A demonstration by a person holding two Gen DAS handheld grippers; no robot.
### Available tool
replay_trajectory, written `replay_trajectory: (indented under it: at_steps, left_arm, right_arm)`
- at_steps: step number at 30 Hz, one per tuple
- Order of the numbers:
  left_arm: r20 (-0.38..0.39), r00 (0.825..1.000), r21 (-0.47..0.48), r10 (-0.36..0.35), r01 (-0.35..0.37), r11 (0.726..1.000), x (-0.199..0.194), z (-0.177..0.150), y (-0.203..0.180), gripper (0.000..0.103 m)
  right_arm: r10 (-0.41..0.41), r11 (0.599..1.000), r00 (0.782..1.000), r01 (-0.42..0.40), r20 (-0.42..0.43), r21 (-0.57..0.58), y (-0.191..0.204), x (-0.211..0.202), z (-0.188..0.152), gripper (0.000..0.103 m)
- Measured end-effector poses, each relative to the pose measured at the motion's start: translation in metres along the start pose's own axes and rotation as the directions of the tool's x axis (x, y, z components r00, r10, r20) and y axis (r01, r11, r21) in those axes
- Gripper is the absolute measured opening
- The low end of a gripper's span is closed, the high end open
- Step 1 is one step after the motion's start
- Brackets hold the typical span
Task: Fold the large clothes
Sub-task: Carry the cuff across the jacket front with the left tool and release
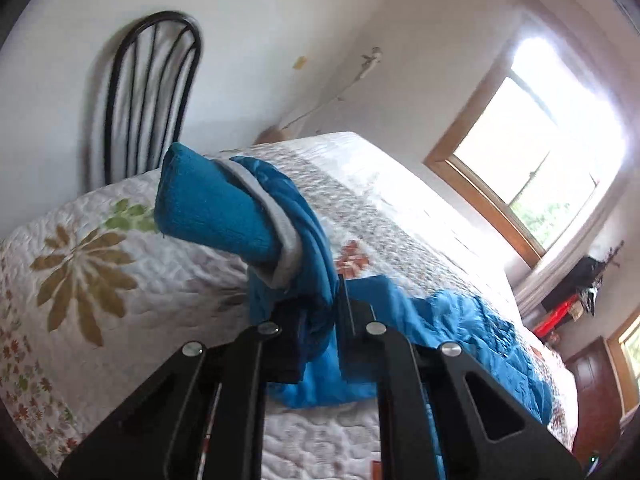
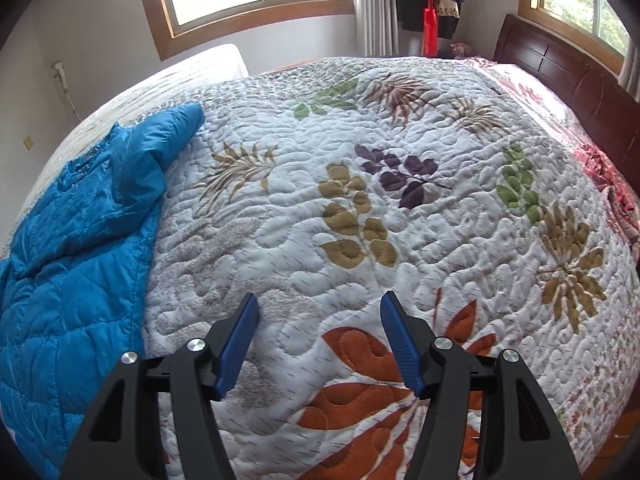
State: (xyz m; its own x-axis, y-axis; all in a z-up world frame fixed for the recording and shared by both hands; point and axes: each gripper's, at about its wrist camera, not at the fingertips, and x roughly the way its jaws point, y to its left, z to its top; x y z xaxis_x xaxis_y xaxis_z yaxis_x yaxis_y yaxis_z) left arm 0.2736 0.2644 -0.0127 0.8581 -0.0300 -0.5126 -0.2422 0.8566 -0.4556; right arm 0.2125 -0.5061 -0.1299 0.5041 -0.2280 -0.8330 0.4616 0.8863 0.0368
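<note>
My left gripper [image 1: 320,320] is squeezed tight on the puffy blue quilted jacket [image 1: 460,320], and its knit-cuffed sleeve [image 1: 224,208] sticks up past my fingers. I think I am lifting the sleeve to fold it over. Next it must go across the jacket body.

My right gripper [image 2: 320,340] is about half open, holding nothing. Only its view shows the jacket lying flat, left of its fingers, on the white leafy quilt [image 2: 360,200].

— Any lettering, labels or numbers on your feeds?
— None I can read. The quilt [image 2: 360,200] carries only leaf prints, and the red bag [image 2: 430,26] hanging at one o'clock is too small and blurred to make out.
</note>
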Motion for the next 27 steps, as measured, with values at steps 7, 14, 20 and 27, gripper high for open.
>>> replay_trajectory:
  at_steps: [7,14,20,27]
  left_arm:
    - [-0.195,0.946,0.271,-0.258,0.304,0.913,0.042,-0.056,-0.193,0.010]
    - [-0.472,0.817,0.386,-0.332,0.530,0.755,0.089,-0.149,-0.334,0.015]
    - [-0.558,0.785,0.404,-0.268,0.539,0.739,0.112,-0.183,-0.330,0.060]
    - [-0.360,0.916,0.468,-0.176,0.341,0.816,0.077,-0.115,-0.265,0.077]
  right_arm:
    - [0.050,0.999,0.999,-0.050,0.021,-0.003,0.003,-0.008,-0.008,0.063]
    - [0.068,0.995,0.997,-0.066,0.022,-0.068,0.024,-0.004,-0.011,0.063]
    - [0.110,0.993,0.994,-0.109,0.018,-0.051,0.019,-0.004,-0.012,0.063]
    - [0.181,0.980,0.983,-0.178,0.022,-0.083,0.035,-0.016,-0.008,0.063]
